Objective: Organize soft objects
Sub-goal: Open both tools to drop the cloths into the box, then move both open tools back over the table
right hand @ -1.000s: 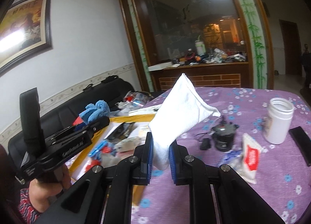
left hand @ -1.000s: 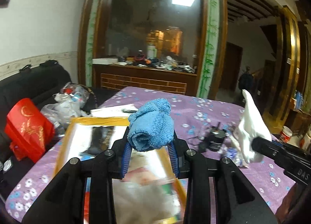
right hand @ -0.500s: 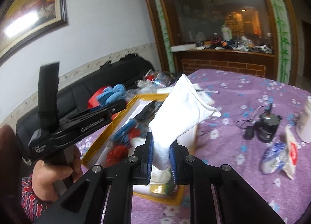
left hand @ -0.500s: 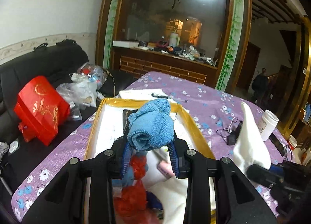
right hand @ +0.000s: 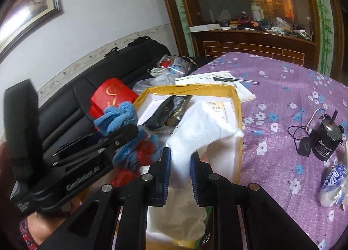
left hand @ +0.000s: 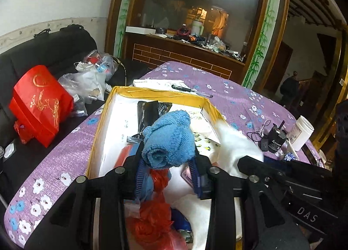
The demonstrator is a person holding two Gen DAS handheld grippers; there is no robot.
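A rolled blue towel (left hand: 171, 139) sits between the pads of my left gripper (left hand: 167, 163), whose jaws are opening while still pressing on it, above the middle of a yellow-rimmed box (left hand: 152, 92). My right gripper (right hand: 179, 158) holds a white cloth (right hand: 200, 126) over the same box (right hand: 191, 87); its jaws are opening and the cloth still fills the gap. In the right wrist view the left gripper (right hand: 121, 134) and blue towel (right hand: 117, 117) are just to the left. In the left wrist view the white cloth (left hand: 237, 145) is blurred at the box's right side.
The box holds a red plastic bag (left hand: 156, 217), a black packet (left hand: 150, 113) and white cloth. On the purple floral tablecloth (right hand: 282, 102) lie papers with a pen (left hand: 191, 89), a black motor (right hand: 326, 139), a white jar (left hand: 302, 128) and a blue-white packet (right hand: 332, 180). A red bag (left hand: 39, 102) rests on the black sofa.
Both grippers have come forward and down over the box, which now fills the near view. The white cloth's upright tip has flopped to the right. The right jaws stand slightly wider.
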